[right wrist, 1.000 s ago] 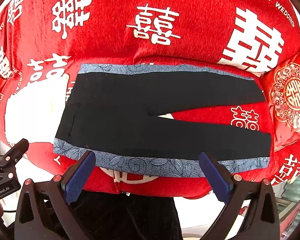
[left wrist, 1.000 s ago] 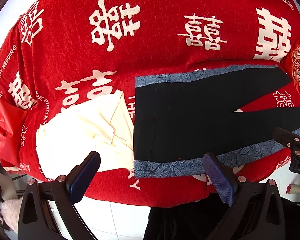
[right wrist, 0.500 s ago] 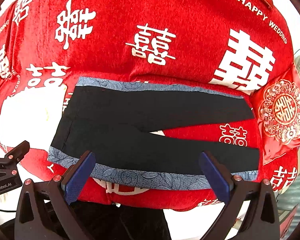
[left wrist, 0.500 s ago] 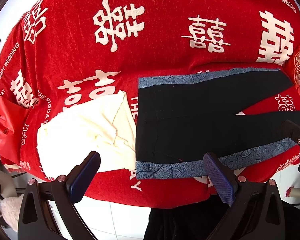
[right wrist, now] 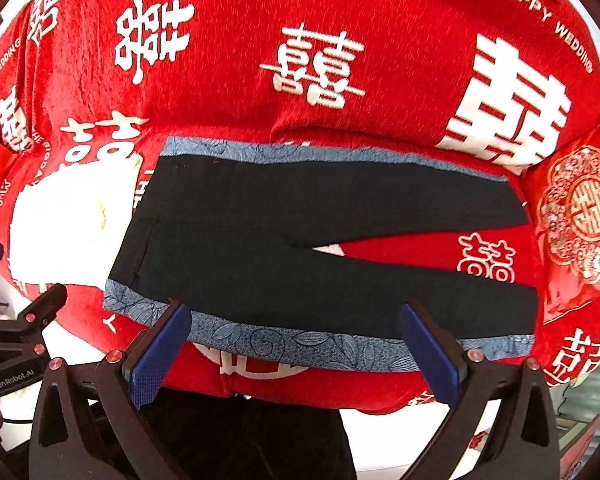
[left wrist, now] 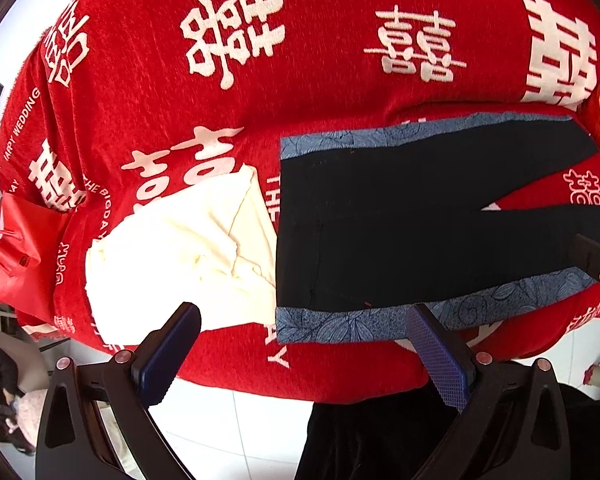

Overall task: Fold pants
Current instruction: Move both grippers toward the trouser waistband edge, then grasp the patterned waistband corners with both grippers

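Both views had closed in slightly on the pants (right wrist: pixel 319 248), lying flat and unfolded beside the cream garment (left wrist: pixel 172 256). Left gripper (left wrist: pixel 303 356) and right gripper (right wrist: pixel 296 356) stood apart, empty. Folding not begun.

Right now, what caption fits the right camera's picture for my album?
Open right gripper hovers at the near blue trim of black pants spread flat on a red wedding cloth.
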Action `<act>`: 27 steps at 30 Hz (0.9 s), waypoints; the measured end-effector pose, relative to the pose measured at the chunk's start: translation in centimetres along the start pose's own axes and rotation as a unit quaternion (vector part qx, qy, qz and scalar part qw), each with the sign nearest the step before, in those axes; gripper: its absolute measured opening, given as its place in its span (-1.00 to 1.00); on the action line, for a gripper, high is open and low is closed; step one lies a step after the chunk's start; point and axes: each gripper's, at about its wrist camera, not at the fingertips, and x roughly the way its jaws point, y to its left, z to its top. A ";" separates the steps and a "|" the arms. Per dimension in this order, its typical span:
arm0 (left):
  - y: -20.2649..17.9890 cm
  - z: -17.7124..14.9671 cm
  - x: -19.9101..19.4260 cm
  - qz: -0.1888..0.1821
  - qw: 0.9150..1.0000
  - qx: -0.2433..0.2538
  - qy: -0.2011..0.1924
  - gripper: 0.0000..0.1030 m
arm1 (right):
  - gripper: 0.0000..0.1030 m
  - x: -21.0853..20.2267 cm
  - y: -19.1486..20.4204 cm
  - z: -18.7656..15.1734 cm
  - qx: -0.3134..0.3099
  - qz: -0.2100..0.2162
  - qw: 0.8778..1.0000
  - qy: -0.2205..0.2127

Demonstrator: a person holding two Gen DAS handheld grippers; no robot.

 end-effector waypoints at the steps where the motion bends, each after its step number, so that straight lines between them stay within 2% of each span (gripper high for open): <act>1: -0.4 0.0 0.1 0.004 1.000 0.001 0.007 1.00 | 1.00 0.2 -0.2 0.0 0.000 0.003 1.000 0.003; 5: -1.5 0.0 0.0 0.010 0.999 -0.008 0.030 1.00 | 1.00 0.8 -1.4 0.0 -0.010 0.016 1.000 0.017; 10: -2.9 -0.7 0.0 0.001 0.997 -0.051 0.051 1.00 | 1.00 1.4 -3.2 -0.5 -0.034 0.025 0.999 0.034; 17: -4.2 -3.2 1.8 -0.029 0.984 -0.122 0.124 1.00 | 1.00 4.5 -5.5 -2.7 -0.025 0.055 0.994 0.087; 21: -3.1 -3.9 2.8 -0.056 0.979 -0.149 0.127 1.00 | 1.00 5.8 -6.1 -4.2 0.011 0.093 0.990 0.108; 24: -1.6 -4.1 5.1 -0.082 0.975 -0.162 0.126 1.00 | 1.00 7.1 -6.4 -5.3 0.045 0.120 0.985 0.115; 27: -0.6 -4.7 8.4 -0.106 0.971 -0.166 0.133 1.00 | 1.00 9.5 -6.9 -7.0 0.114 0.171 0.971 0.126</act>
